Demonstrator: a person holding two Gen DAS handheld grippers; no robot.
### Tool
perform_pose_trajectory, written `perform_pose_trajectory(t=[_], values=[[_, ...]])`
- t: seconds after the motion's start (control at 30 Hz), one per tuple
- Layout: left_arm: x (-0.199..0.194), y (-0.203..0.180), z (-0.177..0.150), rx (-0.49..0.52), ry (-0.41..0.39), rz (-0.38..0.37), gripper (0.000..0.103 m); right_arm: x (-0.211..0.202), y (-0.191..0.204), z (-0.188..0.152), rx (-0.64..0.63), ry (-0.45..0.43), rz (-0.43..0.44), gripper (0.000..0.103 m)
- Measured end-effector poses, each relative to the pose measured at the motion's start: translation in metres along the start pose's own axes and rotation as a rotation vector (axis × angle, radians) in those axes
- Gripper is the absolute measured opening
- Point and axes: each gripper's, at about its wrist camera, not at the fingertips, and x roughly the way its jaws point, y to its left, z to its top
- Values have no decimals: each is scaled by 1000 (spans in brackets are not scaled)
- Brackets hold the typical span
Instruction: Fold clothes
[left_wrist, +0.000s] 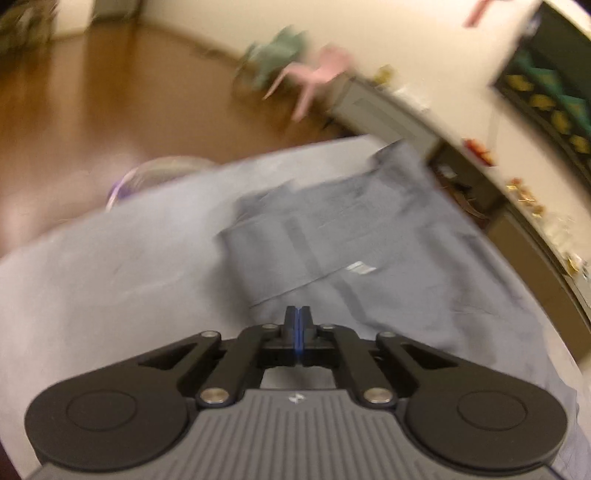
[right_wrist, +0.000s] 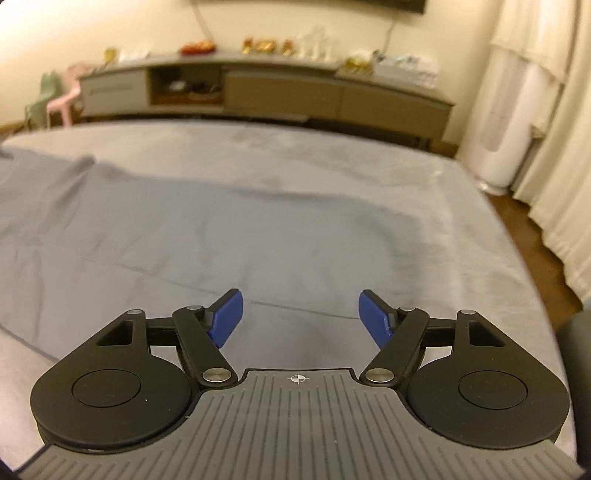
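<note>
A grey-blue garment (left_wrist: 369, 229) lies on the paler grey bed sheet (left_wrist: 110, 266), blurred in the left wrist view. One part of it is laid over the rest, and a small white label (left_wrist: 360, 267) shows. My left gripper (left_wrist: 298, 314) hovers at the garment's near edge with its blue pads pressed together and no cloth visible between them. In the right wrist view the garment (right_wrist: 221, 229) spreads flat across the bed. My right gripper (right_wrist: 299, 308) stands open just above it, with nothing between its blue pads (right_wrist: 227, 317).
A long low cabinet (right_wrist: 280, 92) with small ornaments runs along the far wall. Pink (left_wrist: 317, 74) and green (left_wrist: 280, 51) small chairs stand on the wood floor (left_wrist: 110, 92). White curtains (right_wrist: 546, 129) and a white cylinder (right_wrist: 498, 147) stand right of the bed.
</note>
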Motion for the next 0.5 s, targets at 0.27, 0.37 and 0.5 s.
perform_pose_trajectory(t=[0.27, 0.37, 0.5], values=[[3, 21, 11, -158, -8, -11, 36, 31, 8, -2, -23, 69, 9, 81], [3, 23, 6, -181, -7, 38, 86, 32, 4, -2, -24, 77, 13, 88], [18, 10, 7, -105, 21, 42, 59, 40, 8, 5, -45, 79, 22, 91]])
